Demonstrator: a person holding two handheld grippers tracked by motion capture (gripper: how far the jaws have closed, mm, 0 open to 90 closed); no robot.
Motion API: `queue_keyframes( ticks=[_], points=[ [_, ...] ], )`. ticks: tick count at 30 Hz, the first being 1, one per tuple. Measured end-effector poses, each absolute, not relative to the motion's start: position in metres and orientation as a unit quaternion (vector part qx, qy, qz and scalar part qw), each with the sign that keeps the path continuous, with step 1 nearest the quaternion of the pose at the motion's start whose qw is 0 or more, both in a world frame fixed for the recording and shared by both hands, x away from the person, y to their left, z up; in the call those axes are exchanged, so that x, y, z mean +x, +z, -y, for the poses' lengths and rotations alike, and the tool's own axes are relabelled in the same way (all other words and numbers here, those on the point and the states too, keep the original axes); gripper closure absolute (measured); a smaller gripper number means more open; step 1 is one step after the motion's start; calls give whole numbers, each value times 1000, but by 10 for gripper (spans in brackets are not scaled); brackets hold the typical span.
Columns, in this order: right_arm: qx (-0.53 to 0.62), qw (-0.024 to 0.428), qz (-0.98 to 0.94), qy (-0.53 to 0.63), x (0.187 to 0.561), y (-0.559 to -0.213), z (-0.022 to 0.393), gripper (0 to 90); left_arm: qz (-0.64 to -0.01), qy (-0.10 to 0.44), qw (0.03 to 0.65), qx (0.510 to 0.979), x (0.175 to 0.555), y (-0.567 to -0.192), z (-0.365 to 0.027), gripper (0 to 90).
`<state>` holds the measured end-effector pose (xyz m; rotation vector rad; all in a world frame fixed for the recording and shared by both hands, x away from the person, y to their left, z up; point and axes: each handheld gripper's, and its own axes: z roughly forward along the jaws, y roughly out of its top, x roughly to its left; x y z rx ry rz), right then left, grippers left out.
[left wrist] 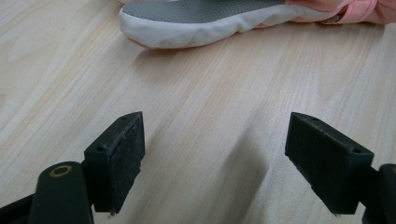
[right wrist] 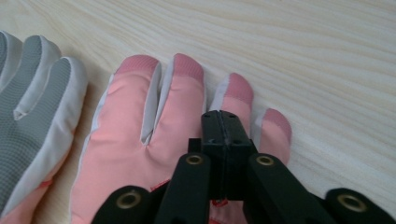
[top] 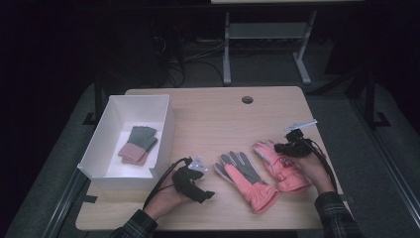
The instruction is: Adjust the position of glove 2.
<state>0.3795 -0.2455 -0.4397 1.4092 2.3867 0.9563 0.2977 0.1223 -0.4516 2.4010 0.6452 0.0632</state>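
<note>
On the light wooden table (top: 213,119), two pink ski gloves lie side by side near the person's edge. The palm-up glove (top: 245,178) shows grey grip fabric on its fingers and palm, with its pink cuff pointing toward the person; in the left gripper view its white-edged grey fingers (left wrist: 205,18) lie at the top of the frame. Just to its right lies the back-up glove (top: 280,166), all pink with white seams between its fingers, and the two appear to touch or nearly touch along their inner sides.

The right gripper (top: 293,147) is over the back-up glove, above its fingers. In the right gripper view its jaws (right wrist: 226,122) are pressed together with no gap between the pads, pointing along that glove (right wrist: 140,154) toward its darker pink fingertips; whether any fabric is pinched under the tips cannot be told. The palm-up glove's grey fingers (right wrist: 32,107) show at the left of that view.

The left gripper (top: 208,195) rests low by the table, just left of the palm-up glove and apart from it. Its jaws stand wide apart, with bare wood between them and nothing held.

At the table's left side stands a white box (top: 163,124), open at the top, well apart from the pink gloves. Inside it lies a pair of knitted gloves (top: 138,144), grey at the fingers and dusty pink at the cuffs, stacked on each other on the box floor.
</note>
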Motion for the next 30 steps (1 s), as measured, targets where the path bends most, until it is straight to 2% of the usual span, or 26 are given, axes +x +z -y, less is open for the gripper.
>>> queue_keyframes(
  ticks=[2, 3, 7, 11, 18, 20, 22, 26, 30],
  points=[
    [484, 100, -805, 328, 377, -436, 247, 841, -247, 25, 322, 914, 298, -451, -123, 198],
    [489, 97, -800, 335, 370, -430, 252, 748, -248, 28, 323, 913, 298, -450, -124, 198],
    [483, 81, -799, 349, 349, -424, 256, 626, -247, 30, 322, 914, 299, -449, -126, 198],
    [482, 77, -801, 346, 337, -426, 253, 536, -244, 33, 321, 915, 297, -448, -126, 198],
    [478, 68, -809, 336, 329, -432, 241, 437, -249, 31, 318, 914, 296, -450, -130, 199],
    [473, 73, -816, 323, 330, -436, 236, 452, -249, 31, 319, 914, 295, -450, -129, 199],
    [473, 78, -820, 313, 330, -438, 234, 506, -249, 31, 318, 914, 295, -451, -129, 199],
    [471, 80, -820, 317, 329, -439, 237, 683, -246, 32, 313, 917, 296, -451, -129, 199],
    [464, 79, -822, 321, 328, -436, 240, 799, -242, 33, 310, 919, 296, -451, -129, 200]
  ],
)
